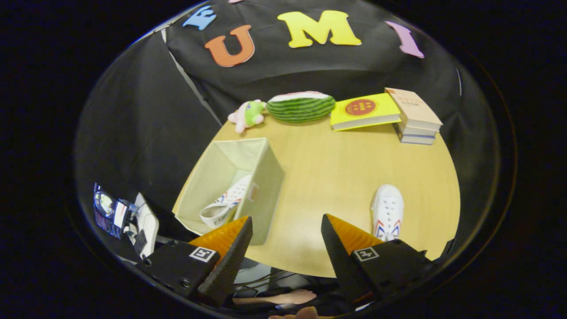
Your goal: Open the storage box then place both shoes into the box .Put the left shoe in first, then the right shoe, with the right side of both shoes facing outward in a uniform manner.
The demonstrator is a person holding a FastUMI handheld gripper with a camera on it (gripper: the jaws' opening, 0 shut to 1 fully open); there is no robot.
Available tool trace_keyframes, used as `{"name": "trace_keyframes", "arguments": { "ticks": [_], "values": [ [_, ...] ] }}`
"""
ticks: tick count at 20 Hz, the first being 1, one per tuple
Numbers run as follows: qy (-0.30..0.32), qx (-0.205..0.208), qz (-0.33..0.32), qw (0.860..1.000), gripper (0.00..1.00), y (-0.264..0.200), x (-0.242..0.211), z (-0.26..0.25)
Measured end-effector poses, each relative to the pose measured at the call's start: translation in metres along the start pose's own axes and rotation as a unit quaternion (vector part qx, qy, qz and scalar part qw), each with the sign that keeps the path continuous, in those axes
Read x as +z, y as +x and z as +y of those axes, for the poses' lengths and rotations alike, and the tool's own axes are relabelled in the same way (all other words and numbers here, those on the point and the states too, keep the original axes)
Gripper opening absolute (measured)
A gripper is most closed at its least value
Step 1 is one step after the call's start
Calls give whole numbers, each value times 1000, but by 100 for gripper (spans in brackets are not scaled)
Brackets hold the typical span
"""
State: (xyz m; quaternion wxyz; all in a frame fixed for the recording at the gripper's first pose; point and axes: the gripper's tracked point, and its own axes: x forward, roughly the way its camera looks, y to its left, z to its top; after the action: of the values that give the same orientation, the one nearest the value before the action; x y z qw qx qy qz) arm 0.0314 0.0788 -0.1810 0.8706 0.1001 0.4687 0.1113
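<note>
Gripper: fingers spread wide, nothing between them — held above the near edge of the counter.
Storage box: open-topped fabric box at about 10 o'clock from the gripper, just ahead of the left finger, near the counter's left edge.
Shoe in box: white sneaker with striped side, lying tilted inside the storage box against its right wall.
Shoe on counter: second white sneaker, upright on its sole at about 2 o'clock, just beyond the right finger — well apart from the storage box.
Far edge, 12 o'clock: watermelon-slice toy, with a small plush toy just beside it at its left.
Far edge, 1 o'clock: yellow book touching a stack of books.
</note>
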Motion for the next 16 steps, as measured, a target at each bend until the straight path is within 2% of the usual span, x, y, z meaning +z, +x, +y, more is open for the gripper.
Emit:
{"name": "trace_keyframes", "arguments": {
  "ticks": [2, 4, 6, 9, 13, 16],
  "values": [
    [10, -30, 26, 999, 98, 5, -23, -54],
    [11, -82, 48, 995, 98, 22, -42, -118],
    [36, -111, 77, 990, 98, 33, -64, -166],
    [71, -107, 104, 986, 98, 43, -81, -193],
    [64, -128, 109, 984, 98, 50, -86, -229],
    [75, -121, 127, 982, 97, 64, -96, -236]
  ]
}}
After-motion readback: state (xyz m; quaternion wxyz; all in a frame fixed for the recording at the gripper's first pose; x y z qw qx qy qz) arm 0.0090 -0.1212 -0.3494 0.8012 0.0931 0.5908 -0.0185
